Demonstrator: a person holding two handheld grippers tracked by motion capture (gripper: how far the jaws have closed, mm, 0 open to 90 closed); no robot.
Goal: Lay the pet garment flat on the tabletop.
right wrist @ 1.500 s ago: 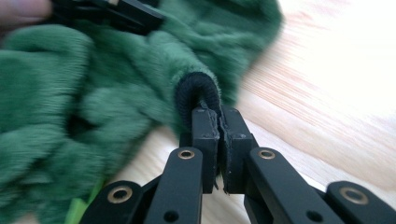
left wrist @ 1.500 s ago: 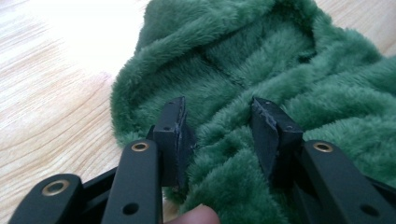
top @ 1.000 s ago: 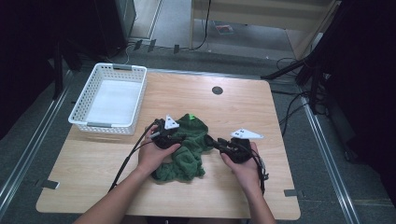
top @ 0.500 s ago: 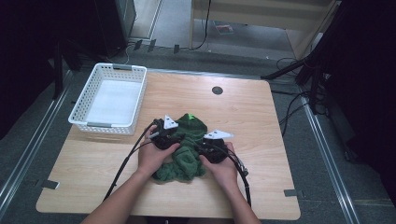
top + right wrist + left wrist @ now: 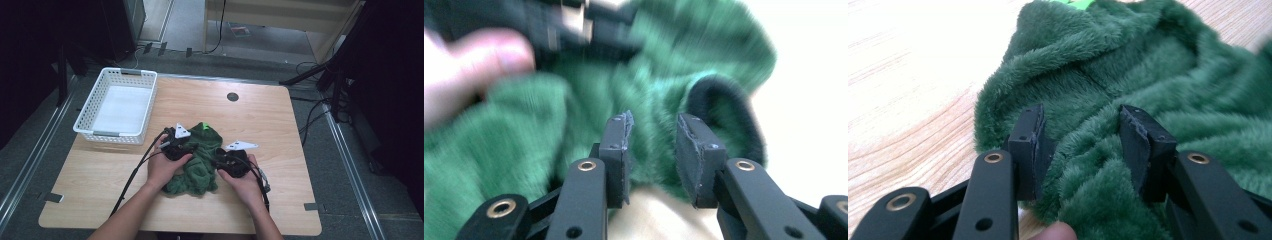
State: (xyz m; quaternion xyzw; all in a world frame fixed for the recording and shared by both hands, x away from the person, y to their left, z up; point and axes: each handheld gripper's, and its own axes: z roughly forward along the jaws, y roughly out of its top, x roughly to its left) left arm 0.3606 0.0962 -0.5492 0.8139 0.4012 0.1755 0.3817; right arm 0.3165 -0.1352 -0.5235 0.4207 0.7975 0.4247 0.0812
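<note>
A crumpled dark green fleece garment (image 5: 200, 170) lies on the wooden table (image 5: 260, 125) near its front edge. My left gripper (image 5: 192, 150) reaches into it from the left. In the left gripper view the left gripper (image 5: 1080, 135) is shut on a thick fold of the fleece (image 5: 1108, 65), which fills the space between the pads. My right gripper (image 5: 217, 162) comes in from the right. In the blurred right gripper view the right gripper (image 5: 654, 135) has just been opening; fleece (image 5: 574, 110) lies at its tips unpressed, beside a dark cuff (image 5: 724, 100).
A white plastic basket (image 5: 117, 134), holding nothing I can see, stands at the table's back left. A round black grommet (image 5: 232, 96) sits near the far edge. A black cable (image 5: 135, 175) trails from the left gripper toward the front edge. Floor rails run along both sides.
My right hand has moved left from beside the garment onto its right side. The left hand and the garment have stayed where they were.
</note>
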